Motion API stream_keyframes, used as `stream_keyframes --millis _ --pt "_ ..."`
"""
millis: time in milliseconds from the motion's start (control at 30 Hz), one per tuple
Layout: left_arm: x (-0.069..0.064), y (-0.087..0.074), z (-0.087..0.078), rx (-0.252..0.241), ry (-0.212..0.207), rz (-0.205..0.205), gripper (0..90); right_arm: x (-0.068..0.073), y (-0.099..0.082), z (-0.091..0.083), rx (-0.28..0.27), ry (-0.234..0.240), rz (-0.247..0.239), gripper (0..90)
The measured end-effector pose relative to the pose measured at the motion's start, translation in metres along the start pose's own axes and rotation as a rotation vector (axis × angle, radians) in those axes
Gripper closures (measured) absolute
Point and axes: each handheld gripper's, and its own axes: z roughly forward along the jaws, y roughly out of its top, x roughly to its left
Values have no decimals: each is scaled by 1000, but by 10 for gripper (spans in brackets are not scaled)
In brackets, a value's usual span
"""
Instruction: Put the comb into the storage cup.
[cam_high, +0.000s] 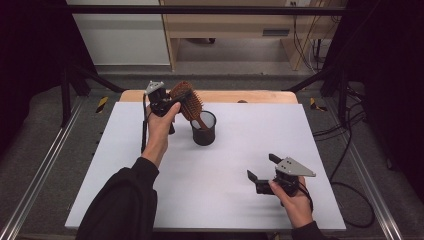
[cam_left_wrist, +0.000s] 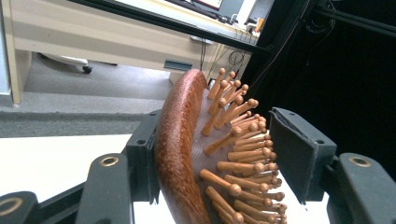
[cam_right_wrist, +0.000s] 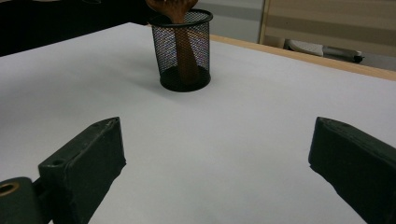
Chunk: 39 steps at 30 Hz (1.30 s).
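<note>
A brown wooden hairbrush (cam_high: 189, 101) stands tilted with its handle down inside a black mesh cup (cam_high: 204, 131) at the back middle of the white table. My left gripper (cam_high: 178, 98) holds the brush head from the left. In the left gripper view one pad lies against the brush's wooden back (cam_left_wrist: 175, 154) and the other meets the bristle tips, so my left gripper (cam_left_wrist: 219, 156) is shut on it. My right gripper (cam_high: 261, 167) rests open near the front right, nothing between its jaws. In the right gripper view, my right gripper (cam_right_wrist: 215, 158) faces the cup (cam_right_wrist: 164, 56) with the handle (cam_right_wrist: 186, 56) inside.
The white table top (cam_high: 240, 150) has a wooden strip (cam_high: 250, 96) along its far edge. Metal rails (cam_high: 45, 170) run along both sides. Cables (cam_high: 350, 165) trail on the floor at the right. A wooden desk (cam_high: 225, 25) stands beyond the table.
</note>
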Motion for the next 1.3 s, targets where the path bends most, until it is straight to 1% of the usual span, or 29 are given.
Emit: stream_keyframes --millis 433,767,1000,1300 --pt "0 0 0 6 -5 3 366 1 0 0 0 3 -1 40" --pt "-2 -1 0 5 5 23 337 1 0 0 1 2 -2 39" --pt "-3 -1 1 4 -9 17 281 1 0 0 1 1 -2 40" --pt "-4 -1 1 6 4 27 231 1 0 0 2 2 -2 40"
